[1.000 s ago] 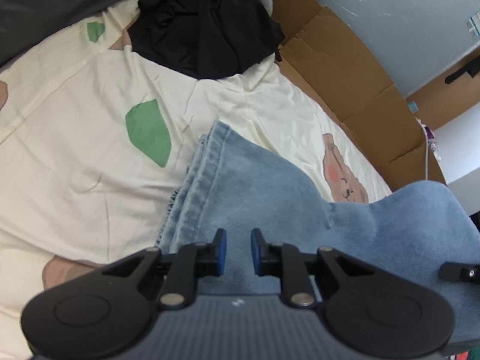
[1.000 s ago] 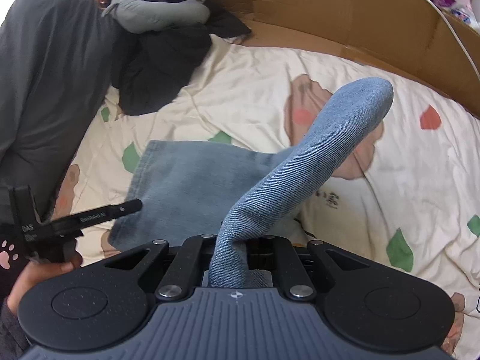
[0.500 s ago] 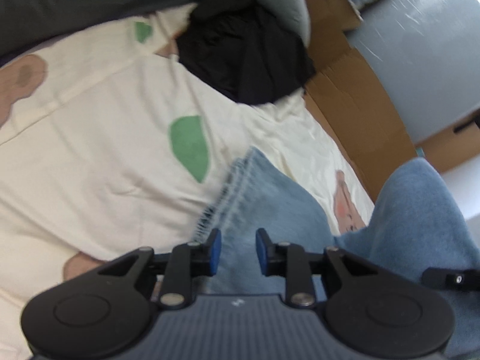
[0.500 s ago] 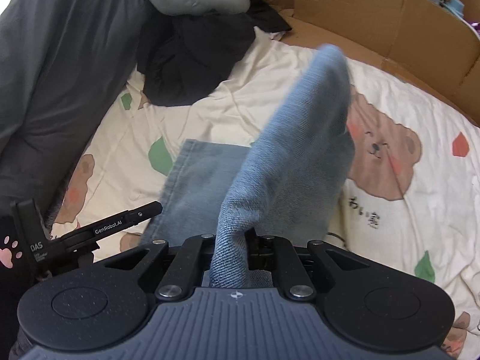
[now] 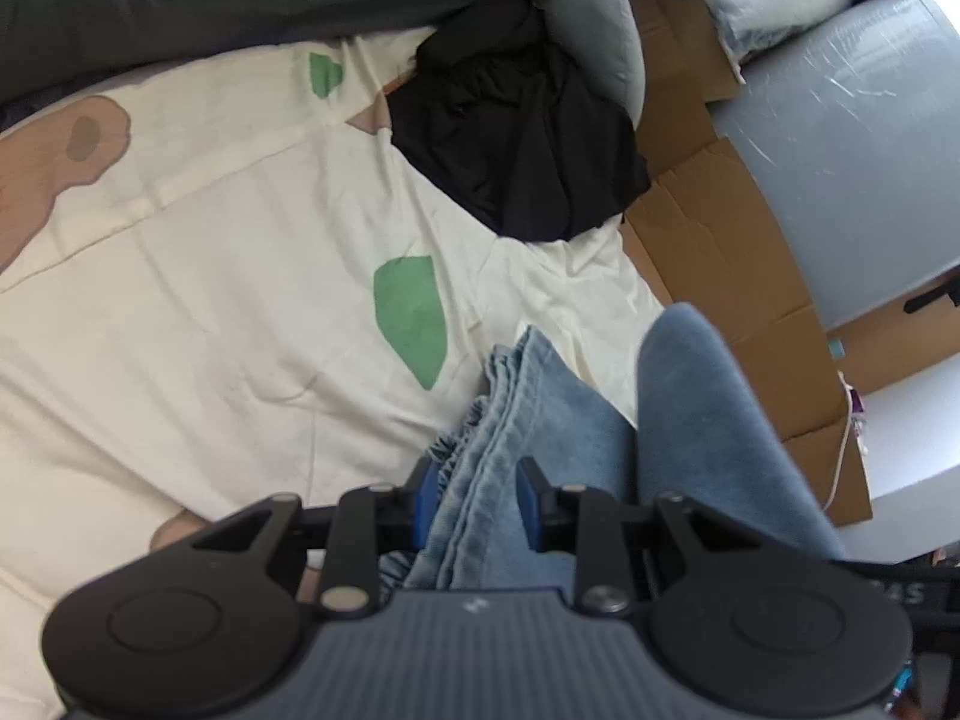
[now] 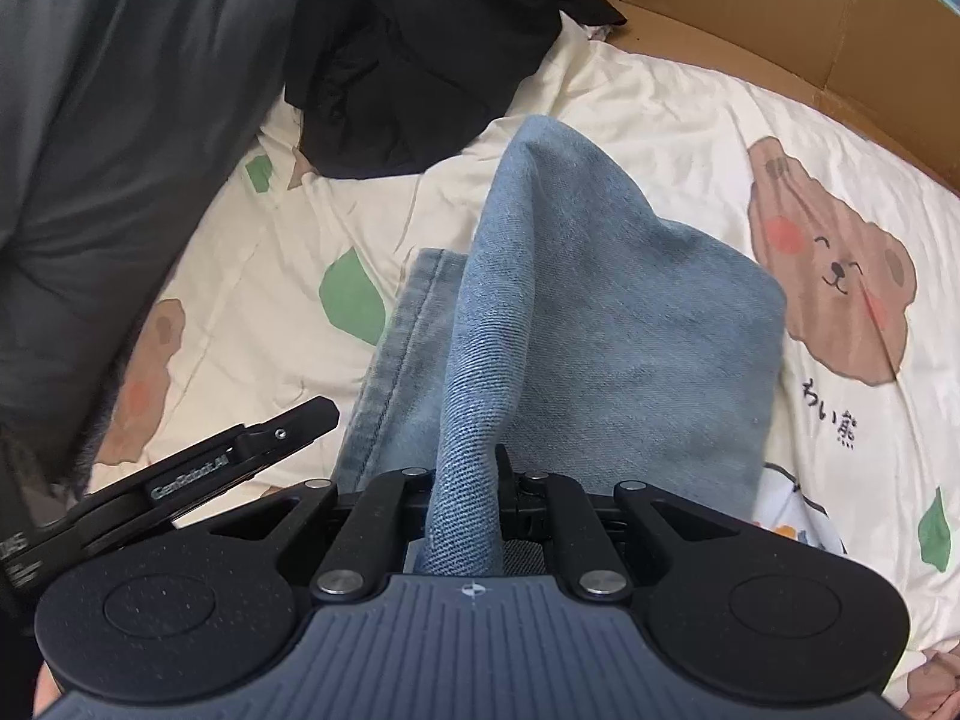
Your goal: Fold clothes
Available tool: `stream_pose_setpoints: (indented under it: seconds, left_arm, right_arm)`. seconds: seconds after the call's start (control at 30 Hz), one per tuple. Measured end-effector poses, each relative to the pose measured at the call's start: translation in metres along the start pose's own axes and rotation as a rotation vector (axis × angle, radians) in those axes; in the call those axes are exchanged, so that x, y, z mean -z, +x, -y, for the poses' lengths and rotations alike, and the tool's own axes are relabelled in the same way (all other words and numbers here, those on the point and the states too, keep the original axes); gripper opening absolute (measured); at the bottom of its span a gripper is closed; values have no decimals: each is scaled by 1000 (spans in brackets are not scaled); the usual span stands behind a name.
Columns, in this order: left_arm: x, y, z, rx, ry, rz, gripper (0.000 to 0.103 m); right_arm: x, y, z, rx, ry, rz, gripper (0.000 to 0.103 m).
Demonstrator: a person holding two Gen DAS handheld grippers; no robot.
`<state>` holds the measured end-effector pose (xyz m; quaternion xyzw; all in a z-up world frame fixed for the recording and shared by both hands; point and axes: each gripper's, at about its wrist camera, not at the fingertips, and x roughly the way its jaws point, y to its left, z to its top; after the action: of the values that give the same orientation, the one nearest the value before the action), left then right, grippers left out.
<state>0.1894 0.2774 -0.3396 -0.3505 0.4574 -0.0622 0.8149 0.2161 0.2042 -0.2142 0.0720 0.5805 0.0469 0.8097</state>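
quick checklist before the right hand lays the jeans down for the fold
1. Right gripper clamped on the jeans: ok, denim bunched between shut jaws.
2. Left gripper clear of the denim: not ok, its jaws have just been opening, hem edge between them.
3. Left pads pressing the hem: cannot tell.
4. Lower layer flat on the bedsheet: ok.
5. Black garment away from the landing spot: ok.
6. Edges lined up: cannot tell, lifted fold hides the far side.
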Motion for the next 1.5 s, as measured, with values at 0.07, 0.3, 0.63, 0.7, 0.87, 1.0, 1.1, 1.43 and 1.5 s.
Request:
stream_pose_setpoints:
  seconds: [0.07,0.3,0.63,0.7,0.87,1.0,1.1,1.43,1.5]
  left_arm:
    - [0,1,0,5,-1,-4,30]
    - [3,1,-1,8,8,-18,30]
    - [8,4,-18,-14,-39,-34,30]
    - [8,0,-19,-22,-54,-35,29]
    - [6,-11,-6,5,-8,-13,29]
    - [1,-18,-3,8,-13,4,29]
    - [1,-18,-1,14,-9,-5,30]
    - [14,-9,19,67,77,-72,38]
    - [17,-7,19,67,83,-87,38]
  right_arm:
    - [2,6,-11,15,-31,-1,8]
    - [16,20,-33,21,-46,-7,8]
    - [29,18,-40,-13,-28,-5,30]
    - [31,13,-37,-36,28,-8,33]
    - [36,-5,-34,-136,130,-8,35]
    - [42,-15,-17,-199,213,-1,36]
    - [47,-16,8,-251,309,-10,36]
    - [100,-6,106,-161,414,62,36]
    - [112,0,116,-154,436,53,36]
